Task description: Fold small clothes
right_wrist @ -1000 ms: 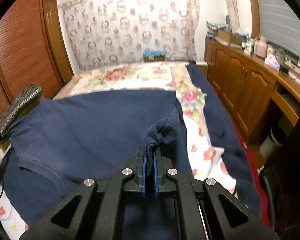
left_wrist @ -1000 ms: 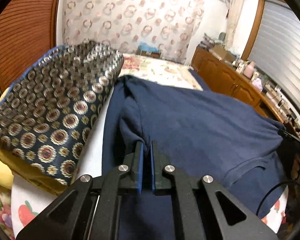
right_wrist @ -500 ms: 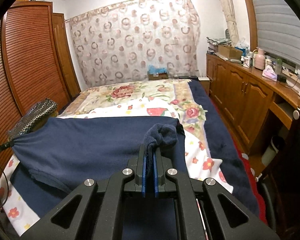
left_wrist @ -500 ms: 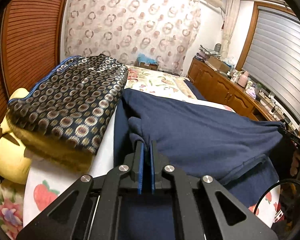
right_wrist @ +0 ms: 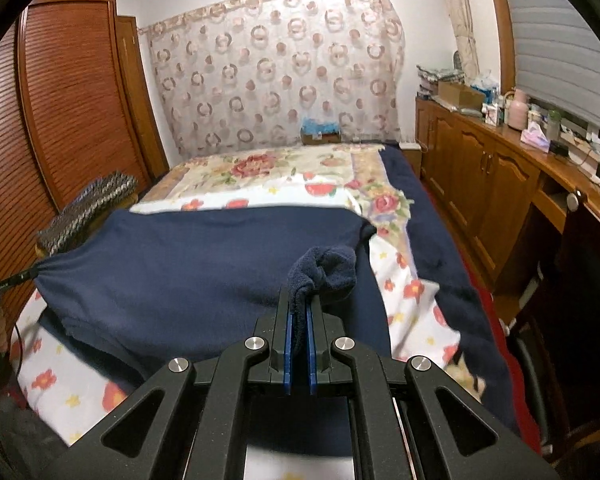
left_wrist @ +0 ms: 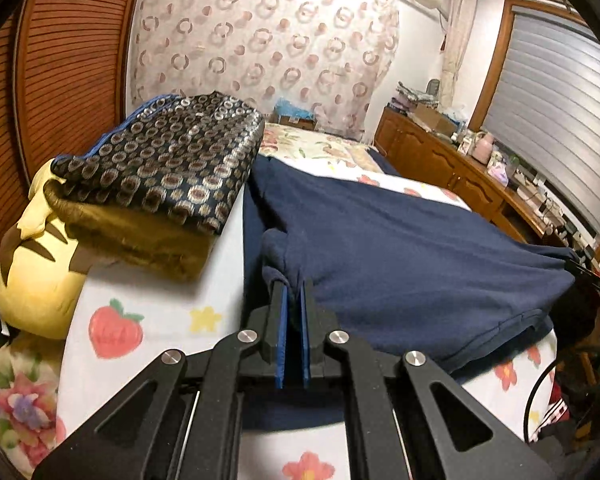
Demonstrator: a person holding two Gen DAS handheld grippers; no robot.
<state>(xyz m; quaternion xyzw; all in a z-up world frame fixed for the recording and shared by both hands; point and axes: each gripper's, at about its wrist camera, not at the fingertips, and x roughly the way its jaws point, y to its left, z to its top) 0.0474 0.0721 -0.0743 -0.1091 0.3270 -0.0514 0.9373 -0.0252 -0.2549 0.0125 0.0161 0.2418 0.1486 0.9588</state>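
A navy blue garment [left_wrist: 400, 248] is stretched between both grippers above the bed. My left gripper [left_wrist: 292, 292] is shut on one bunched corner of it. My right gripper [right_wrist: 299, 304] is shut on the opposite corner, which bulges above the fingertips [right_wrist: 322, 268]. The cloth [right_wrist: 204, 264] spans taut from one gripper to the other, and its lower layer hangs down onto the bed. The right gripper's tip shows at the right edge of the left wrist view [left_wrist: 584, 270], the left gripper's tip at the left edge of the right wrist view [right_wrist: 12, 282].
The bed carries a white sheet with strawberries and flowers [left_wrist: 148, 320]. A folded patterned dark cloth [left_wrist: 168, 160] lies on a yellow cushion [left_wrist: 36, 264] at the left. Wooden cabinets [right_wrist: 488, 176] line the right wall. A wooden slatted wardrobe [right_wrist: 60, 112] stands at the left.
Both grippers have lifted and pulled back with the garment, so it hangs higher and tauter. More of the sheet shows below it.
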